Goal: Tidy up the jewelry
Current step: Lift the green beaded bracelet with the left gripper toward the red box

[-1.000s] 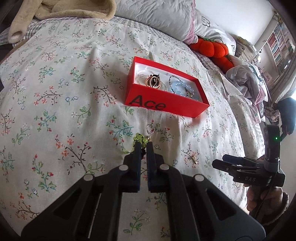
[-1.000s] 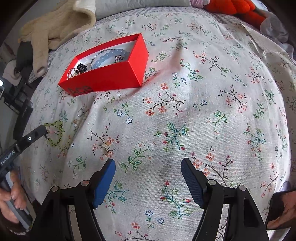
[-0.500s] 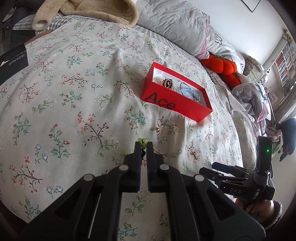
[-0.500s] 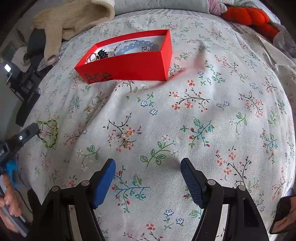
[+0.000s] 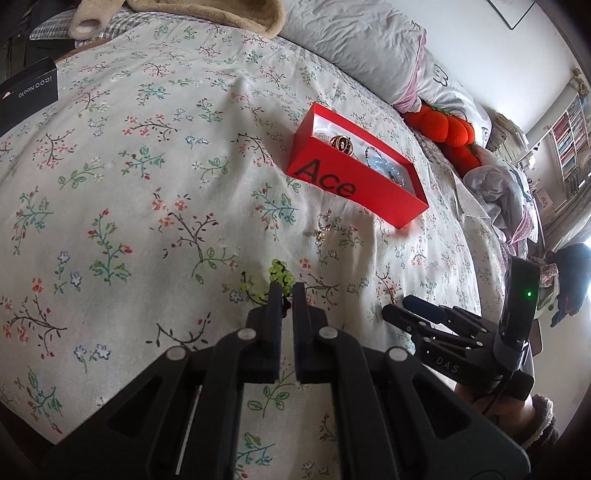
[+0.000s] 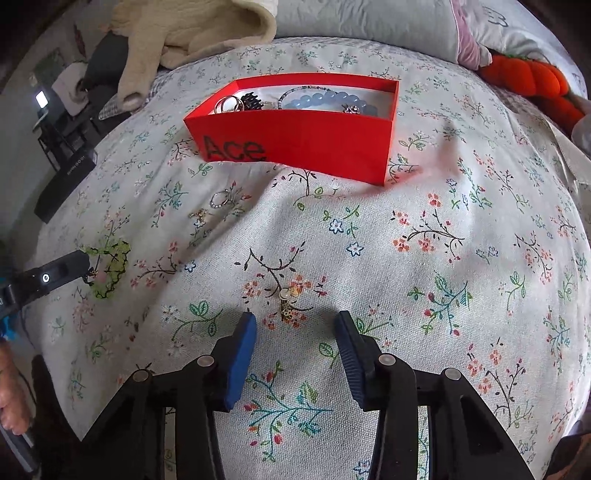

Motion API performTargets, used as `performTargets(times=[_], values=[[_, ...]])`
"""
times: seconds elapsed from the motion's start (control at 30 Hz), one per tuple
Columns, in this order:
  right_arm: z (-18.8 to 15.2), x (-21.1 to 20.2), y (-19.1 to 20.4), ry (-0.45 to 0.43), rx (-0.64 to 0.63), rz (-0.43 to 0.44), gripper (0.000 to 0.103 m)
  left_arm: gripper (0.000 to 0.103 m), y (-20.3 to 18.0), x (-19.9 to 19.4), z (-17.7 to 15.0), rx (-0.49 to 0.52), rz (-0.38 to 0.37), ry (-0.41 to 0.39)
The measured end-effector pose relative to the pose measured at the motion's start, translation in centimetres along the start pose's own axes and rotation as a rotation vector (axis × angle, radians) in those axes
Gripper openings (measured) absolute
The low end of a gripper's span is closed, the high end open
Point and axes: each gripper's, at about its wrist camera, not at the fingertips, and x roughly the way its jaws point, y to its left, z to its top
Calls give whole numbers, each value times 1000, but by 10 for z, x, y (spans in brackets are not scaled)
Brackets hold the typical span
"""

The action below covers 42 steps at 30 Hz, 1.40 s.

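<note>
A red "Ace" box (image 5: 332, 184) (image 6: 314, 144) sits on the floral bedspread and holds rings and a blue bead bracelet (image 6: 325, 100). My left gripper (image 5: 287, 290) is shut on a green beaded bracelet (image 5: 279, 275), which hangs from its tips in the right wrist view (image 6: 110, 267). My right gripper (image 6: 293, 325) is open, its fingers either side of a small gold pearl earring (image 6: 288, 299) on the cover. A silver ring (image 6: 221, 201) (image 5: 324, 220) and a gold charm (image 6: 199, 215) (image 5: 319, 236) lie in front of the box.
A black box (image 5: 27, 92) lies at the bed's left edge. Grey pillows (image 5: 369, 48), a beige fleece garment (image 6: 192, 33) and an orange plush pumpkin (image 6: 528, 77) line the far side. My right gripper also shows in the left wrist view (image 5: 417, 312).
My left gripper has drawn back from the box with the green bracelet. My right gripper has moved forward to the gold earring and narrowed its opening.
</note>
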Motion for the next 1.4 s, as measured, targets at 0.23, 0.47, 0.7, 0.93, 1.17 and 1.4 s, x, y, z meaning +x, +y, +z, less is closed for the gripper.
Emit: performTargets(times=[0.23, 0.47, 0.7, 0.93, 1.17, 1.4], values=[[4, 4, 2, 1, -10, 1, 35, 6, 4, 2, -2, -13, -7, 10], [5, 5, 13, 18, -96, 5, 15, 6, 2, -3, -2, -17, -12, 14], [7, 2, 4, 54, -37, 45, 5, 6, 3, -10, -1, -20, -12, 5], [6, -12, -8, 54, 55, 75, 5, 6, 11, -15, 3, -31, -9, -12], [15, -34, -25, 38, 152, 133, 5, 6, 11, -24, 13, -31, -13, -41], [30, -49, -41, 25, 252, 207, 5, 6, -7, -29, 33, 18, -31, -61]])
